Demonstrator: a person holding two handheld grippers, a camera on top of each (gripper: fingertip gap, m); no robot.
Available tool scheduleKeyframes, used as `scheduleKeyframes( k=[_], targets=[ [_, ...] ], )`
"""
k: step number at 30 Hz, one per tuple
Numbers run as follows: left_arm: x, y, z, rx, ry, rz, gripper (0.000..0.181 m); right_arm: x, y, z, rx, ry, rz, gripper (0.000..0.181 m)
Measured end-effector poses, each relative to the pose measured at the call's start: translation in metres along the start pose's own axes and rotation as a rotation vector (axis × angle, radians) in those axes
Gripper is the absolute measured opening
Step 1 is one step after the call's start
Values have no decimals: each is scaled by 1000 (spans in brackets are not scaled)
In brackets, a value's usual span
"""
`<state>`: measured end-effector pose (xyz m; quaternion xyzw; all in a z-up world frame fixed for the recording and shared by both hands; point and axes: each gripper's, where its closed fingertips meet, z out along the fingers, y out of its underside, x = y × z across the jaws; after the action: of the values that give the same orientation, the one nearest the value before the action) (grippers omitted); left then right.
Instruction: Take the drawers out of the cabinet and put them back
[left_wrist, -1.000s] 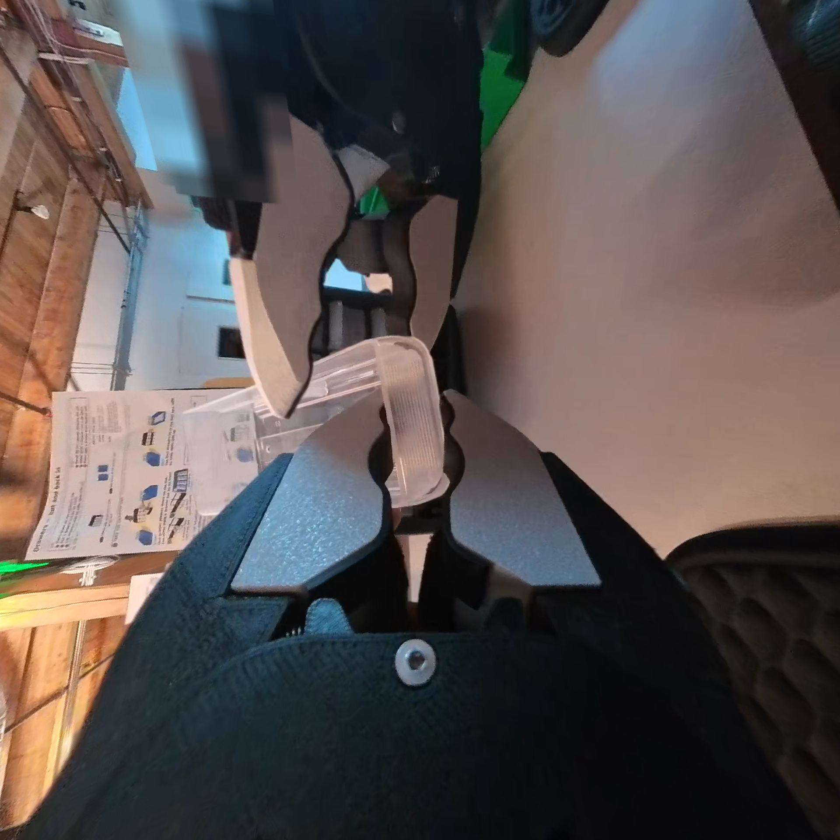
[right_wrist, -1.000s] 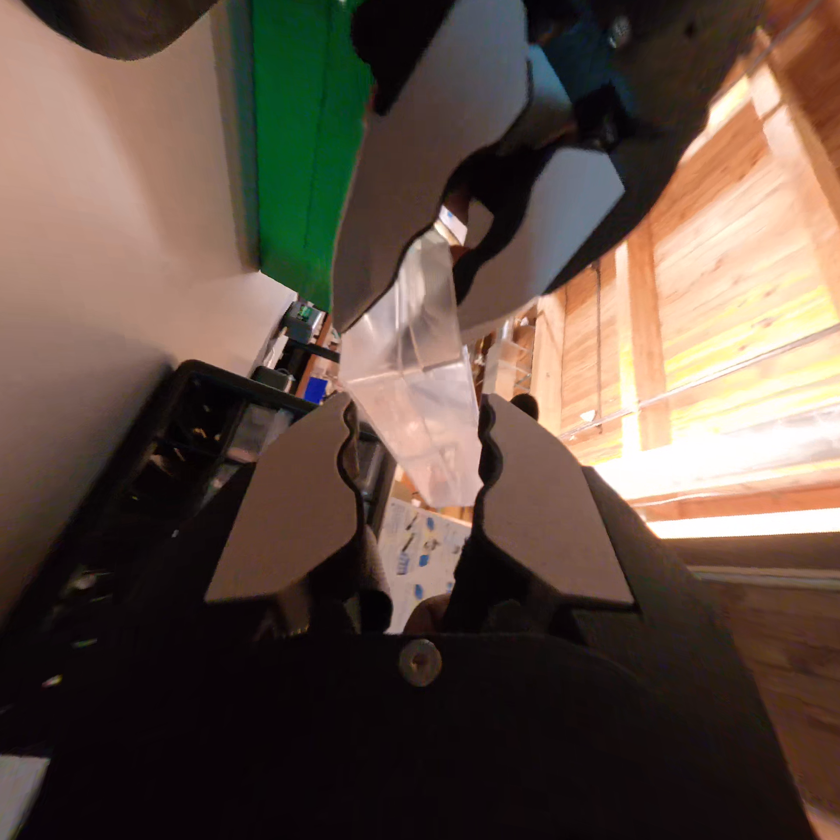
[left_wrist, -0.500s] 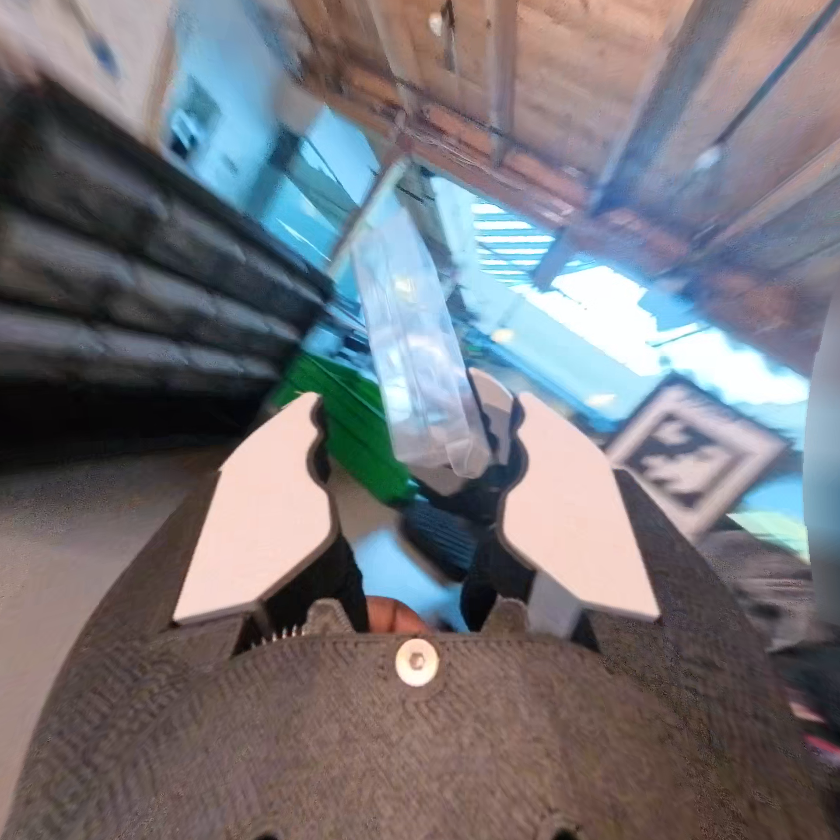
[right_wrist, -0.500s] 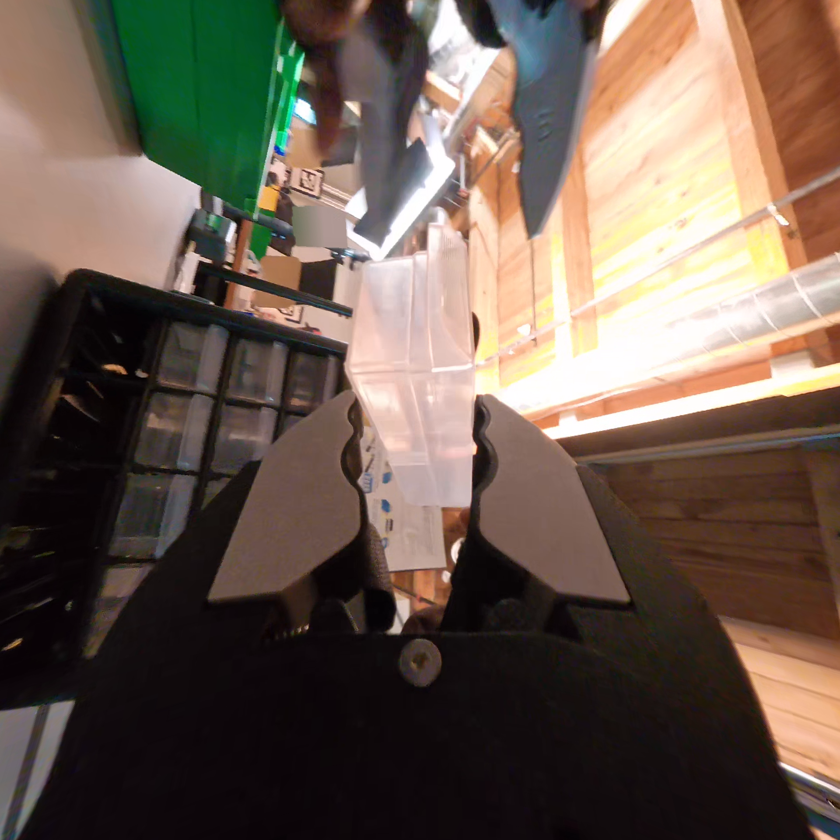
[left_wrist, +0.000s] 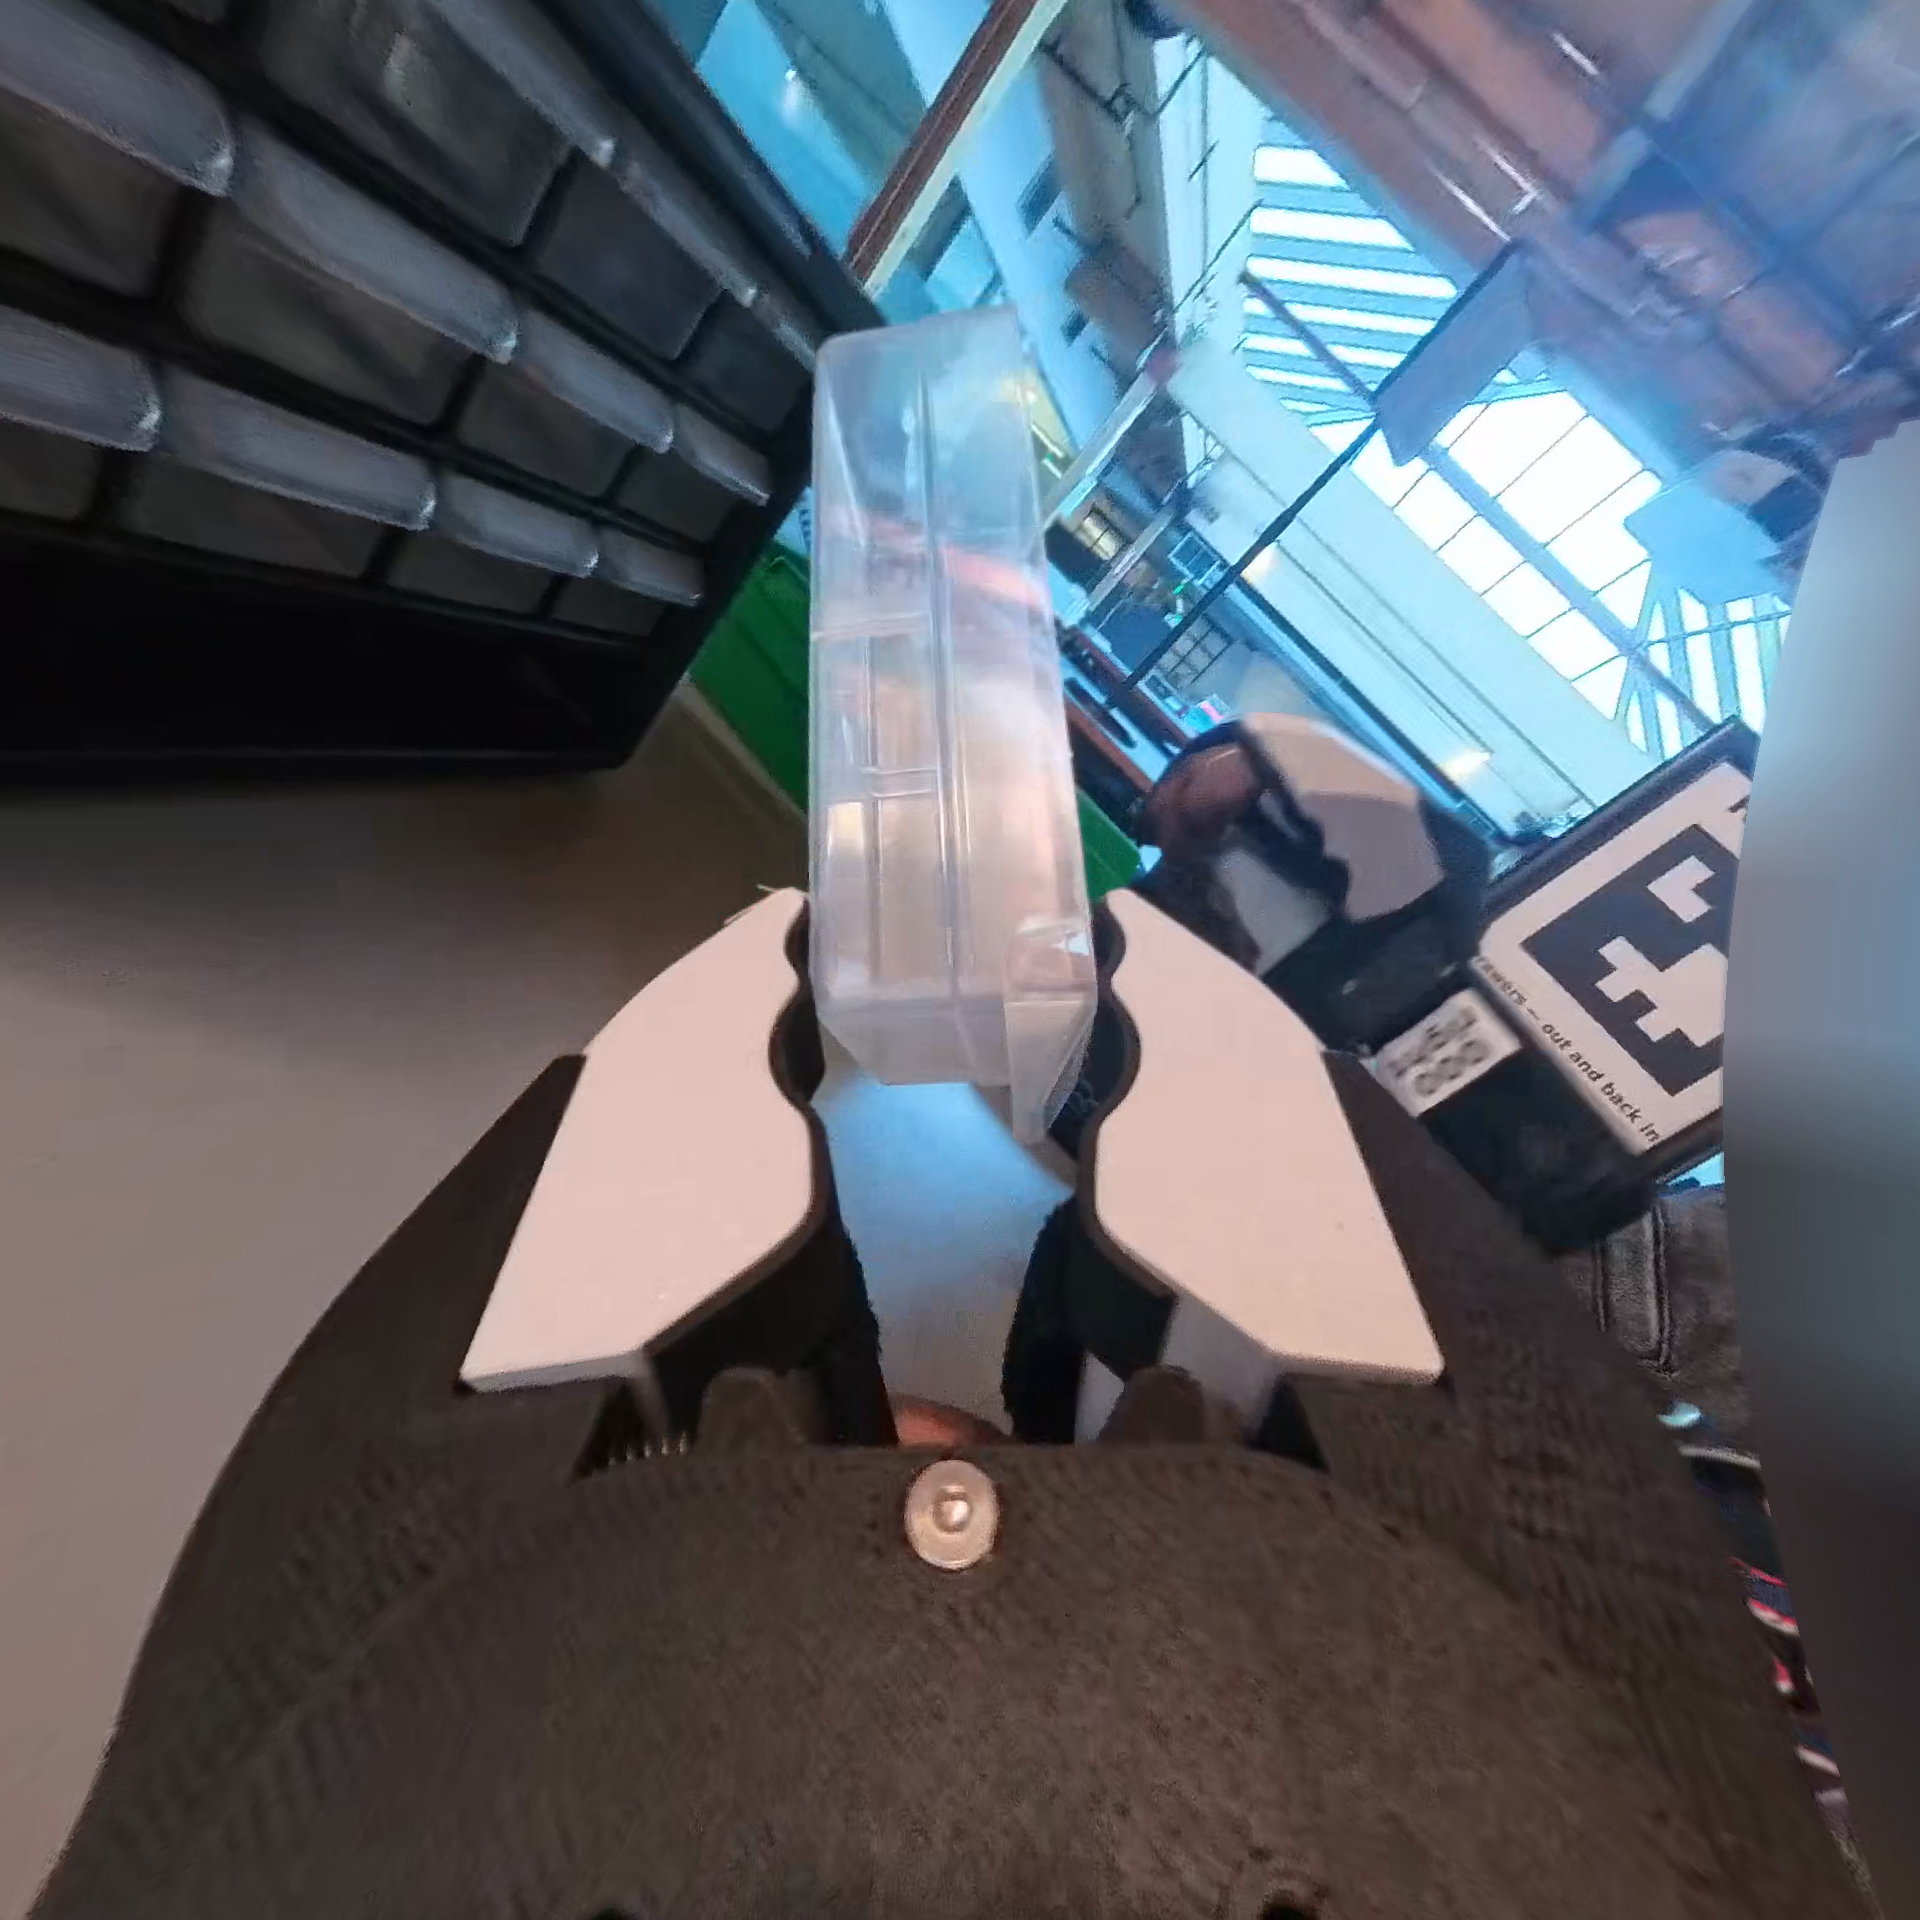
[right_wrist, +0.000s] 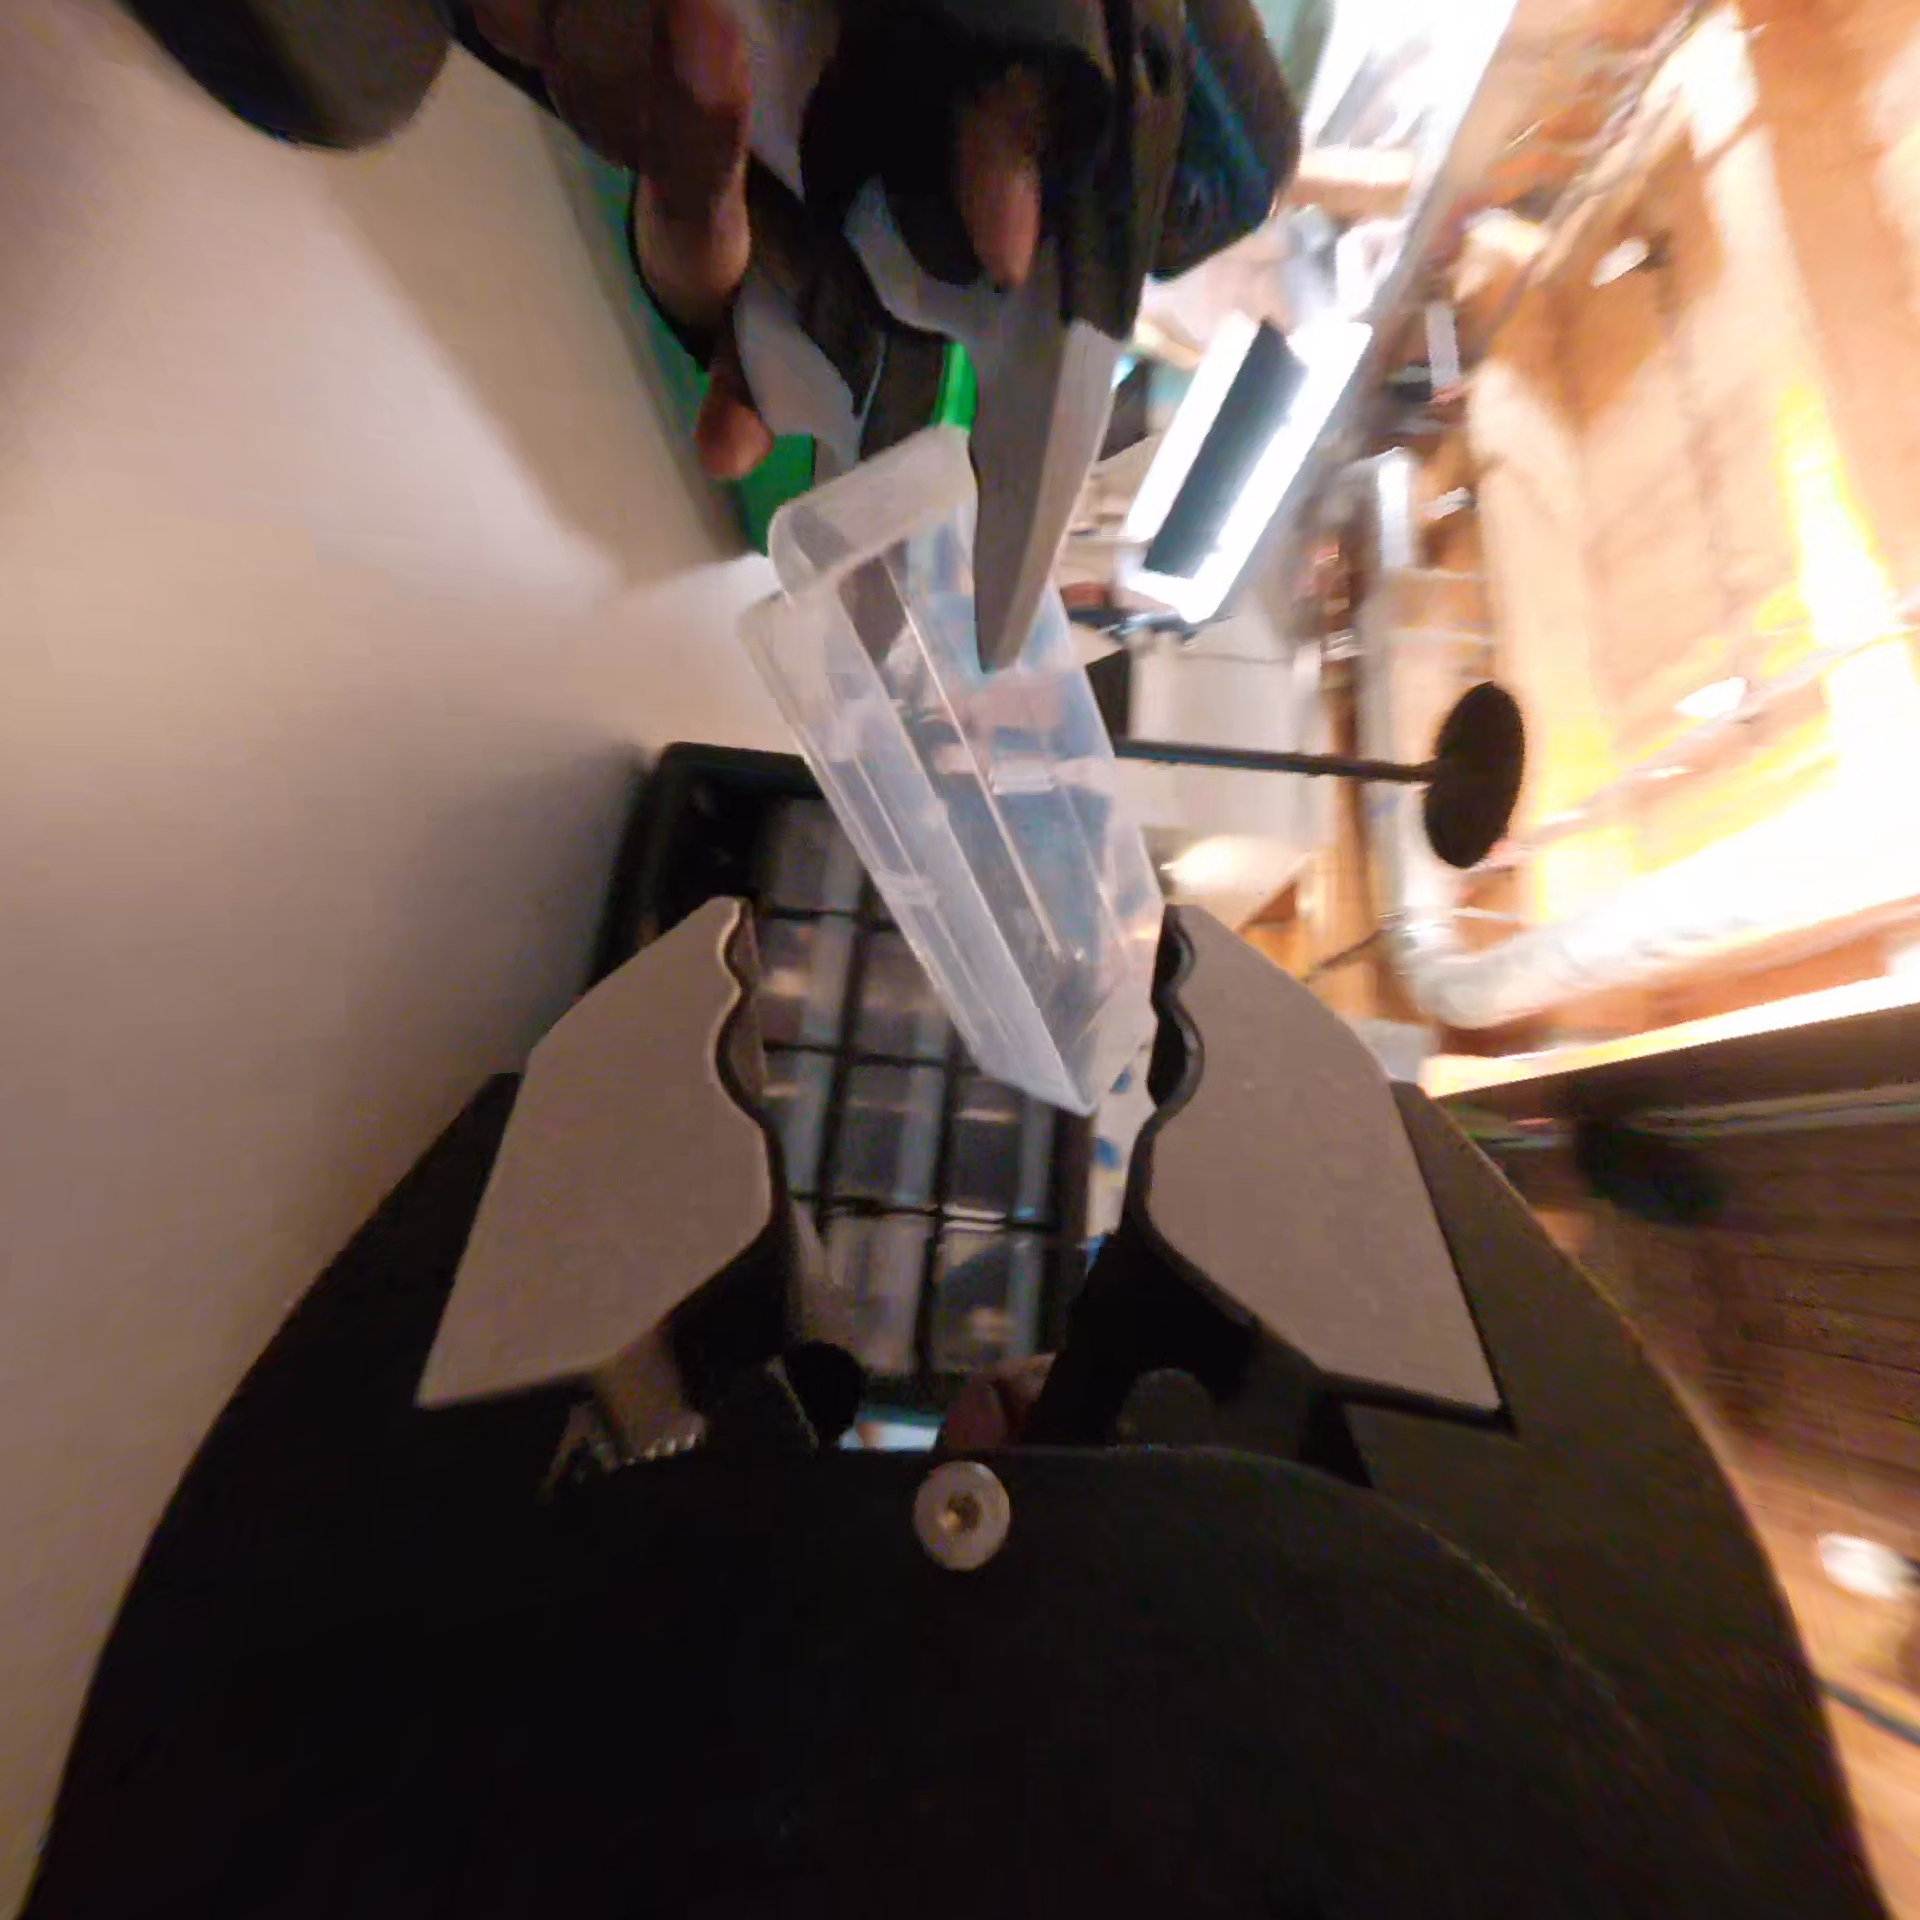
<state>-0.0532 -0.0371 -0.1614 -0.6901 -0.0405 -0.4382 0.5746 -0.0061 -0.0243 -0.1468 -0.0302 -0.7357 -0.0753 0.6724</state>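
the left gripper (left_wrist: 951, 1023) is holding a clear plastic drawer (left_wrist: 935, 727) by one short end. its two pale fingers (left_wrist: 675, 1132) are pressing on the drawer from both sides, and the drawer is sticking straight out past the tips, up in the air. the black cabinet (left_wrist: 343, 416) is sitting on the pale counter (left_wrist: 312, 1039), off to the left of the fingers and farther away. it is full of small grey drawers in rows. a black and white marker card (left_wrist: 1652, 956) is showing to the right of the fingers.

the right gripper (right_wrist: 951, 1023) is wide apart and is not squeezing anything. the clear drawer (right_wrist: 956, 821) is leaning across the gap between its fingers (right_wrist: 623, 1143), with its near end close by the right finger. i cannot tell if it is touching that finger. the far end of the drawer is at the grey tip of the left gripper (right_wrist: 1029, 499), and a person's hand (right_wrist: 707, 187) is wrapped around that tool. the cabinet (right_wrist: 904, 1091) is showing behind the gap between the right fingers.
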Motion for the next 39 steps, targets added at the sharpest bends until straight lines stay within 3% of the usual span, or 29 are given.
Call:
scheduleKeyframes(
  k=[4,11,13,14,15,18,20,24,28,31,34,39],
  targets=[
    [-2,12,1,-99,-47,82,49,5,0,3,-43,-180,168,86],
    [9,34,9,-251,-65,244,49,-22,1,29,-146,-330,-65,96],
    [11,39,9,-291,-69,288,49,-27,3,31,-165,-330,-114,88],
    [11,40,9,-305,-74,300,49,-26,4,32,-168,-305,-141,70],
    [12,41,9,-309,-71,321,49,-24,4,31,-165,-280,-175,65],
    [22,44,10,-314,-3,359,52,-23,3,24,-165,-256,-176,61],
    [31,38,9,-255,37,397,71,-17,15,13,-205,-254,-148,61],
    [24,11,-8,-50,-64,500,75,9,83,-34,-386,-262,19,61],
    [-3,-11,-24,69,-174,437,68,20,191,-112,-677,-382,309,61],
    [-10,-18,-27,88,-193,404,68,5,259,-153,-810,-470,515,61],
    [-12,-21,-28,121,-224,444,65,-27,315,-168,-923,-546,560,61],
    [-16,-12,-21,71,-255,498,64,-95,371,-164,-1014,-767,504,62]
  ],
)
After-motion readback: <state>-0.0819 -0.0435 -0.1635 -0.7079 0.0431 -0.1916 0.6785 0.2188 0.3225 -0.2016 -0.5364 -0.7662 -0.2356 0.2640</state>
